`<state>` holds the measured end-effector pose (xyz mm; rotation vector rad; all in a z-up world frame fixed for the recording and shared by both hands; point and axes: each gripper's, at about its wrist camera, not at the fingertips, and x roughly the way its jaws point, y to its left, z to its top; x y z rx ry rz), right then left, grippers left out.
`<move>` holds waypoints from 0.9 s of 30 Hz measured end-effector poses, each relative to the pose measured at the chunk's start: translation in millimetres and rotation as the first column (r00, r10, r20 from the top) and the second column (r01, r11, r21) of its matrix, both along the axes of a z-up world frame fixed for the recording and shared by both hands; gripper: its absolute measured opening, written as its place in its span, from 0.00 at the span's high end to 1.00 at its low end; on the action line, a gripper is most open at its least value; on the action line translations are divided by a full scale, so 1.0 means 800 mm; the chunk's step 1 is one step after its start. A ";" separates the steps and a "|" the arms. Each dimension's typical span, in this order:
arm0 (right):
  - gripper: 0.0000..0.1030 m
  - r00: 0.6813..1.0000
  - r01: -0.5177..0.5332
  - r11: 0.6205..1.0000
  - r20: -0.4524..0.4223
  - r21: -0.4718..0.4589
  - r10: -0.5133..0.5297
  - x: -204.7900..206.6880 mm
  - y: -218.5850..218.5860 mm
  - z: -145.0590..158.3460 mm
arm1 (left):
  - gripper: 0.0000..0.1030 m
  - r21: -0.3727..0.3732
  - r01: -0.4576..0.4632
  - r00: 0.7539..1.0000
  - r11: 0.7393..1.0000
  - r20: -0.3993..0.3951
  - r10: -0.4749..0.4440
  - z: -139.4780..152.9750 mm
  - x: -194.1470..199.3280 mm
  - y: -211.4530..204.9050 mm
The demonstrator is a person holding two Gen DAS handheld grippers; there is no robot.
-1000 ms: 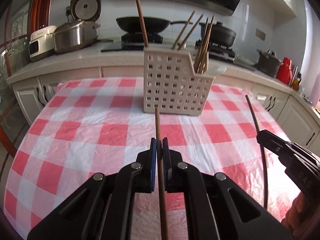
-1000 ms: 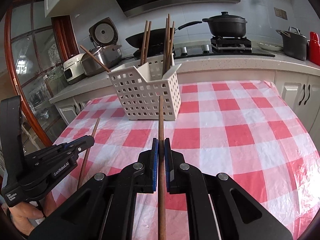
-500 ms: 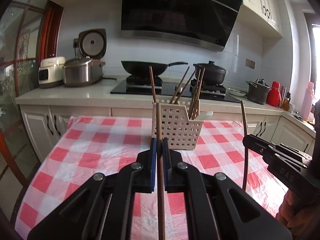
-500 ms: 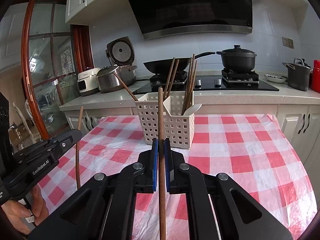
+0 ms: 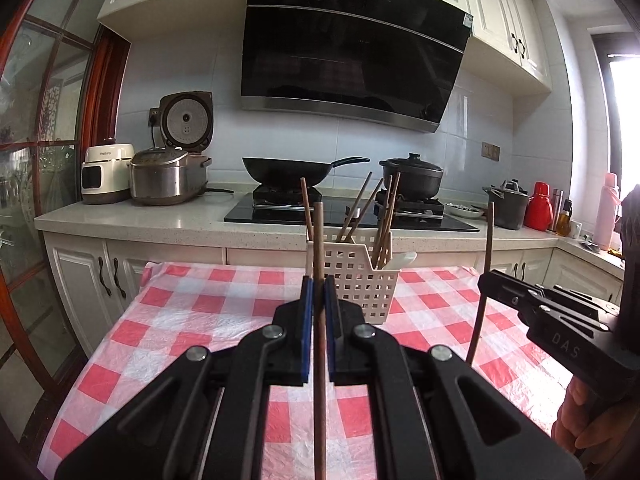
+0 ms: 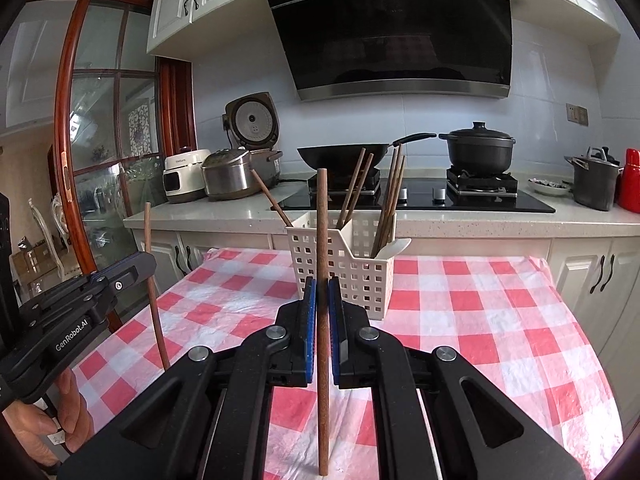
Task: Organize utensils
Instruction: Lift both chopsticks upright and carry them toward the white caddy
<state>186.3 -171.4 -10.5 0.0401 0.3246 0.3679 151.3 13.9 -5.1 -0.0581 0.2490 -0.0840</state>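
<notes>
A home kitchen: a black range hood (image 5: 352, 52) hangs over a hob with a wok (image 5: 288, 170) and lidded pot (image 6: 480, 146), rice cookers (image 5: 168, 176) beside it, white cabinets (image 5: 504, 24) above, a checked tablecloth (image 6: 480, 320) in front.

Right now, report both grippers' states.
Left gripper: closed on a brown chopstick, held upright.
Right gripper: closed on another brown chopstick, held upright.

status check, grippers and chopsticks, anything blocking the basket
Left gripper shut on a chopstick, held upright. Right gripper shut on another chopstick. White basket ahead on the table, chopsticks already inside; path clear.
</notes>
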 end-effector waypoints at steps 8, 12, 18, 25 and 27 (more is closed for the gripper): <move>0.94 1.000 -0.006 1.000 0.025 -0.008 0.007 -0.011 0.002 0.006 | 0.94 0.005 0.004 1.000 1.000 0.015 -0.004 0.003 -0.005 -0.002; 0.94 0.999 -0.005 1.000 0.035 -0.002 0.005 -0.013 0.000 0.009 | 0.94 0.035 0.002 0.999 0.999 0.046 -0.003 0.009 -0.012 -0.009; 0.94 0.999 -0.003 1.000 0.038 0.003 0.003 -0.015 0.000 0.010 | 0.94 0.026 0.007 0.999 1.000 0.038 -0.008 0.007 -0.010 -0.007; 0.94 0.999 -0.002 1.000 0.045 -0.009 0.002 -0.005 0.001 0.010 | 0.94 0.027 0.026 0.999 0.999 0.040 -0.027 0.017 0.000 -0.006; 0.94 0.999 0.000 1.000 0.042 -0.008 0.000 0.003 0.001 0.011 | 0.94 0.033 0.034 0.998 0.999 0.043 -0.035 0.025 0.009 -0.009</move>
